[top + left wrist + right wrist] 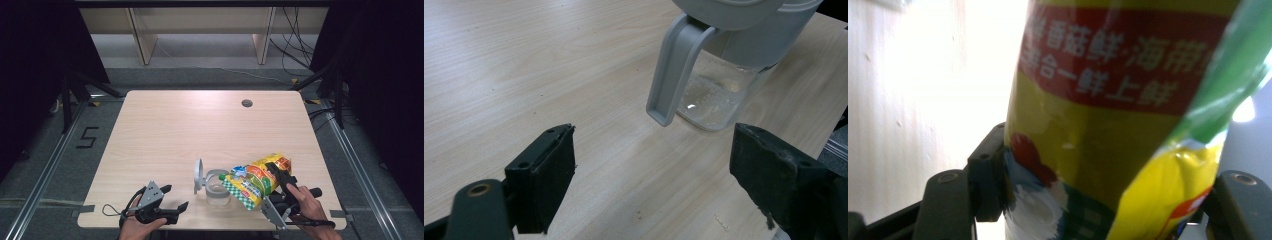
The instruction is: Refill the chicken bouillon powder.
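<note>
Right gripper (278,176) is clamped across a yellow seasoning pouch (257,179), both jaws pressing its sides, as the right gripper view shows up close with the pouch (1108,125) squeezed between them. The right hand (306,206) comes in from the bottom edge at the table's near right, wrist angled so the gripper slants up and left. The pouch is held tilted, its lower end over the mouth of a clear glass jar (218,192) with a grey flip lid (198,175) standing open. Over on the near left, the left hand (141,226) rests low at the wooden table (190,125) edge, its left gripper (176,196) pointing right toward the jar, jaws spread wide with nothing between them. The left gripper view looks at the jar (716,95) just ahead.
</note>
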A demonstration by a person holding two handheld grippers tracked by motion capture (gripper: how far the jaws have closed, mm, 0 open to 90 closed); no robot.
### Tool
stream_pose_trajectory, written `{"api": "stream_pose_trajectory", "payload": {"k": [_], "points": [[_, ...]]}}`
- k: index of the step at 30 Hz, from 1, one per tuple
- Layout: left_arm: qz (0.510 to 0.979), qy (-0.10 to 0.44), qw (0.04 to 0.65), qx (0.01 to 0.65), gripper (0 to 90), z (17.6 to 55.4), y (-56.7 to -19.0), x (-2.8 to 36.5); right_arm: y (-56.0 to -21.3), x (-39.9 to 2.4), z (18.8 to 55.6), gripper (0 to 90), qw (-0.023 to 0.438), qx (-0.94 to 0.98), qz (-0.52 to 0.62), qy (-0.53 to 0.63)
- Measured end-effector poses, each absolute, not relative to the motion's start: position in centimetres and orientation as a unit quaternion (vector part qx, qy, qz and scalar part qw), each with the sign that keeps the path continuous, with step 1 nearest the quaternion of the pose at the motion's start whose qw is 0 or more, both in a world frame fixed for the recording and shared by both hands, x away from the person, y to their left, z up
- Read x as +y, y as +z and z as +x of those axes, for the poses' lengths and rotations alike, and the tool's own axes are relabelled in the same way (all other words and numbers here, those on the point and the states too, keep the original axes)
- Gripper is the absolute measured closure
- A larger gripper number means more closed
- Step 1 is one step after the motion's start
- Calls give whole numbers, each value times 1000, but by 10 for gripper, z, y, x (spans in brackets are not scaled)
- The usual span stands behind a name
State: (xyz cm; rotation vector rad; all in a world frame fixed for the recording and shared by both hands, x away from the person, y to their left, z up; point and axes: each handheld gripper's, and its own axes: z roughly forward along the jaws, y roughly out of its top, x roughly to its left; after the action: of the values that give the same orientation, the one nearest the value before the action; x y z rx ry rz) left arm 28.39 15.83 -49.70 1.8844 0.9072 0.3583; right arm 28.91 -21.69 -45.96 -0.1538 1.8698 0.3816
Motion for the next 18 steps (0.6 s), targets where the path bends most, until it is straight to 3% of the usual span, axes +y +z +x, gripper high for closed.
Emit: {"api": "stream_pose_trajectory", "payload": {"k": [18], "points": [[780, 148, 483, 370, 180, 284, -497, 159, -459, -208, 289, 346, 614, 776, -112, 90]]}}
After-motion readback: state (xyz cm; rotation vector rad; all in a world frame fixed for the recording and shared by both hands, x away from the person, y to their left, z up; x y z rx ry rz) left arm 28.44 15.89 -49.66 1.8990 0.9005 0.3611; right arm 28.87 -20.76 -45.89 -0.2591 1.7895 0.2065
